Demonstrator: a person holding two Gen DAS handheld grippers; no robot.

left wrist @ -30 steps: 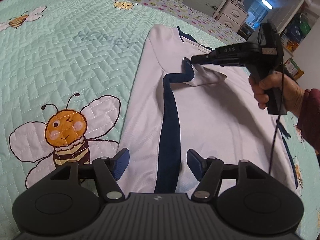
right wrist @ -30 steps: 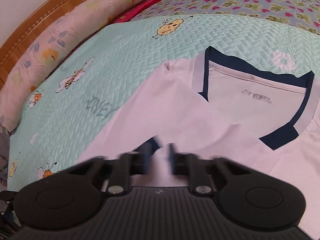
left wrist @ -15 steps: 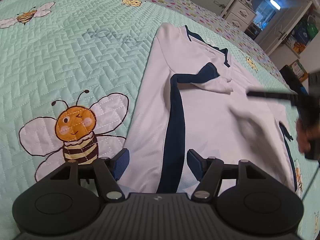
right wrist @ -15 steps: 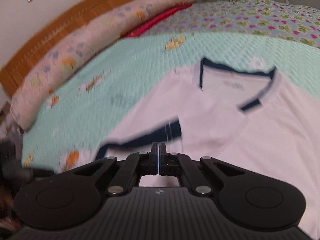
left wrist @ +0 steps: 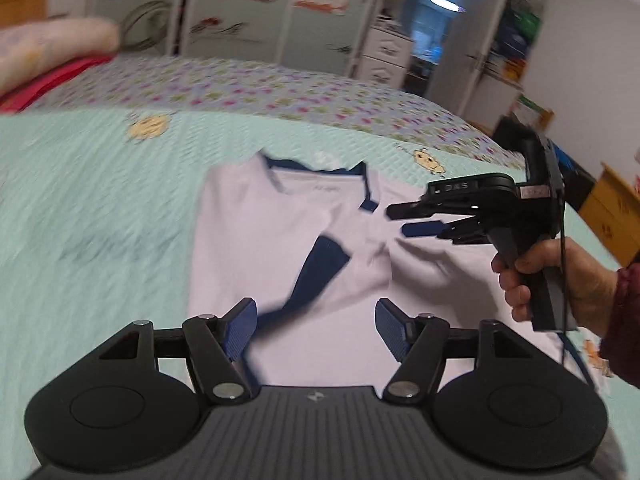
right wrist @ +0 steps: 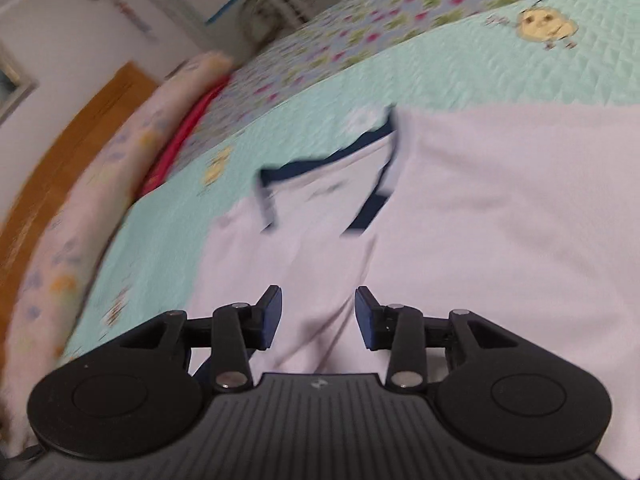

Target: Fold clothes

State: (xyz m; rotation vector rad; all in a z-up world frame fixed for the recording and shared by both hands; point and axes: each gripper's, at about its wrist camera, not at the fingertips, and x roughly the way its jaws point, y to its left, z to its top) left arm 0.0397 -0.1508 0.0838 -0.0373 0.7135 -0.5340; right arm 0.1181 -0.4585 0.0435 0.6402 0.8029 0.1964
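Observation:
A white shirt [left wrist: 260, 248] with a navy collar [left wrist: 316, 166] lies flat on the mint quilt, its left sleeve with a navy cuff [left wrist: 324, 260] folded over the chest. My left gripper [left wrist: 314, 330] hovers open above the shirt's lower part, nothing between its pads. In the left wrist view my right gripper [left wrist: 394, 220], held by a hand [left wrist: 536, 276], hangs over the shirt's right shoulder with its jaws opening and empty. In the right wrist view the right gripper [right wrist: 318, 318] stands apart over the white shirt [right wrist: 500, 220], with the collar [right wrist: 324, 160] ahead.
The mint quilt [left wrist: 92, 208] with bee prints covers the bed; a floral bedspread [left wrist: 280, 96] lies beyond it. Pillows [right wrist: 100, 184] and a wooden headboard [right wrist: 68, 140] run along the left in the right wrist view. Cabinets and a doorway [left wrist: 432, 28] stand past the bed.
My right gripper let go of the sleeve cuff, now lying folded on the chest, swung to the shirt's right side and opened. My left gripper rose and tilted up, still open.

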